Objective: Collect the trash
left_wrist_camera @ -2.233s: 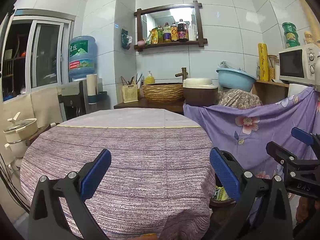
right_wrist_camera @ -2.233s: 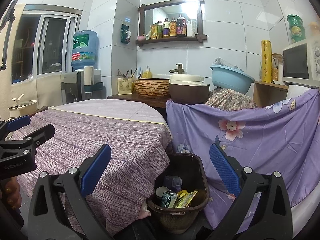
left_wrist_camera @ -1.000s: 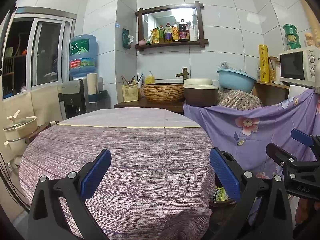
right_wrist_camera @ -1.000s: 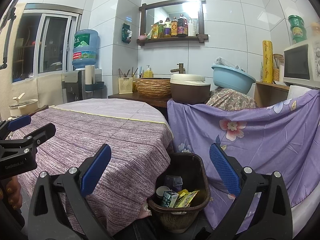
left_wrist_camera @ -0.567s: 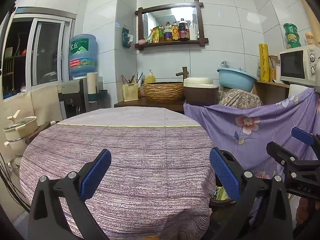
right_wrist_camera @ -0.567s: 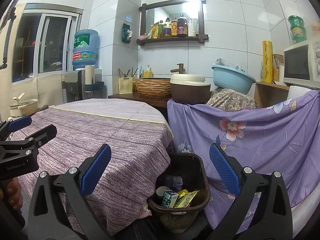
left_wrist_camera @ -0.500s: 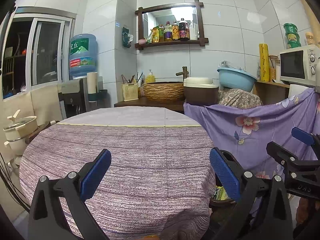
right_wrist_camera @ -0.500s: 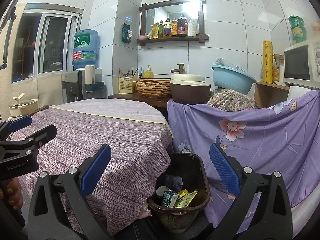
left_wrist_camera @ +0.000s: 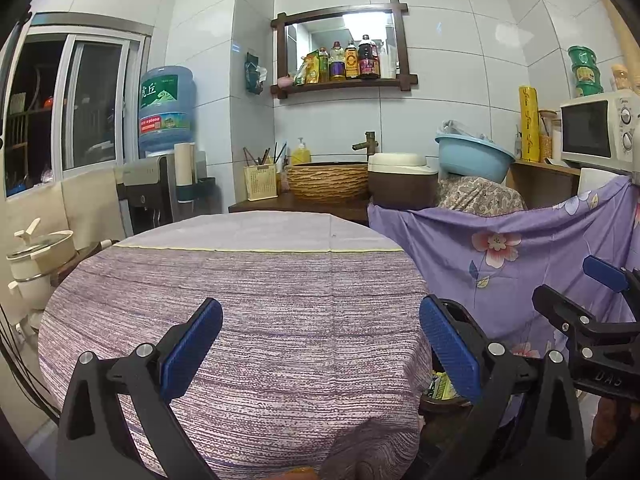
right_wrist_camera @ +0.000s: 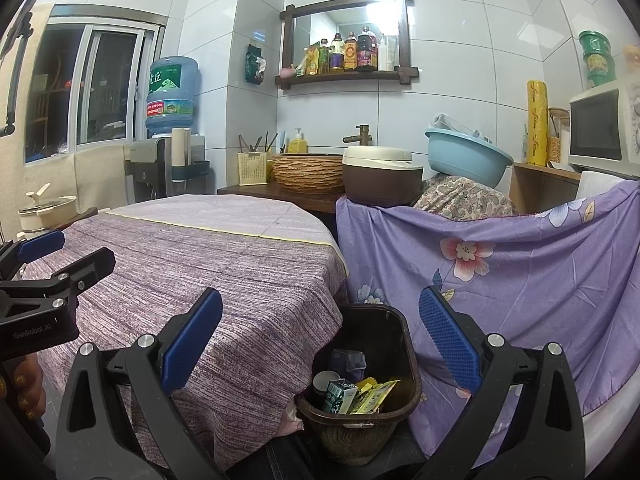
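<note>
No visible change, left tool [left_wrist_camera: 320, 354] and right tool [right_wrist_camera: 320, 344] as before, jaws wide apart, nothing held

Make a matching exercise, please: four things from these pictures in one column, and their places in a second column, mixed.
Things:
1. trash bin
2. water bottle
3. blue basin
4. sauce bottles

Places:
A. on the wooden wall shelf
B. on the floor between the table and the floral cloth
C. upside down on the dispenser
D. tilted on the paisley bundle

Pairs: 1-B, 2-C, 3-D, 4-A
</note>
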